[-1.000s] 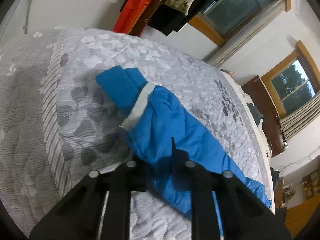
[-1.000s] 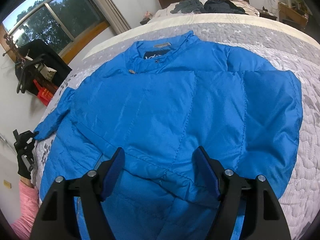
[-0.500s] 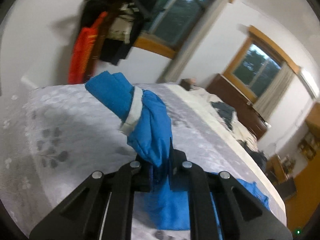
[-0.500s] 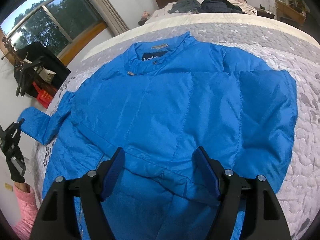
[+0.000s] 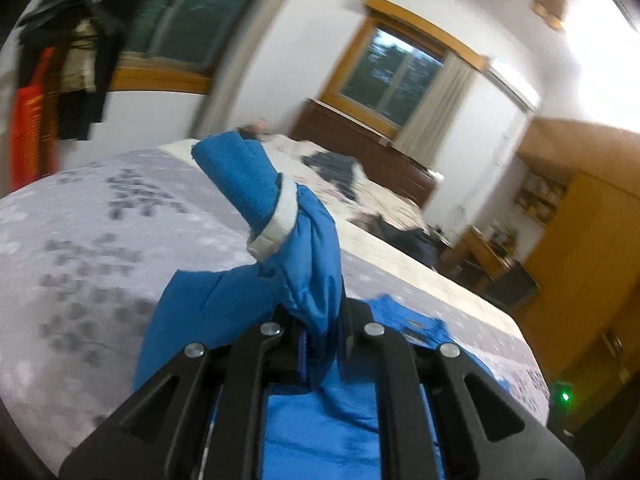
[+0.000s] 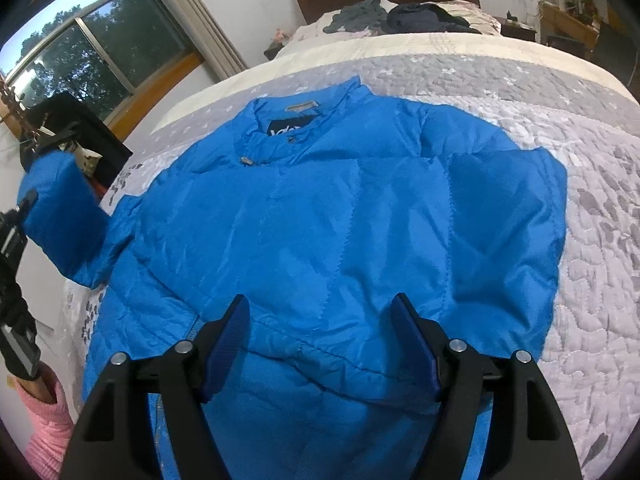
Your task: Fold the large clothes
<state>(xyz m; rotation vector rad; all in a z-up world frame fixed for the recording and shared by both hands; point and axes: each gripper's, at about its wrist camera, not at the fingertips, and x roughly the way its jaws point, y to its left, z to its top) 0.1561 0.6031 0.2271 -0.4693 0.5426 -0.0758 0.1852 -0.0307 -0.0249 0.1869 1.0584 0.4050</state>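
1. The blue down jacket (image 6: 340, 220) lies front-up across the grey quilted bedspread (image 6: 592, 208), collar toward 12 o'clock in the right wrist view, filling the centre of the bed.
2. The left gripper (image 5: 320, 320) is pinched tight on the jacket's left sleeve (image 5: 304, 248); the cuff, ringed by a white band (image 5: 276, 224), stands up toward 11 o'clock above the jaws.
3. Compared with a second ago, that sleeve has risen off the bedspread: it then lay flat on the quilt, and now hangs in the air, with the far windows and dark wooden headboard (image 5: 360, 140) swung into the left camera's frame.
4. From the right wrist view the raised sleeve (image 6: 60, 204) shows at 9 o'clock, higher than half a second ago, beside a pink cuff (image 6: 44, 420) at the edge.
5. The right gripper (image 6: 320, 348) hovers over the jacket's hem at 6 o'clock, jaws spread wide and holding nothing, unchanged from the earlier frames.
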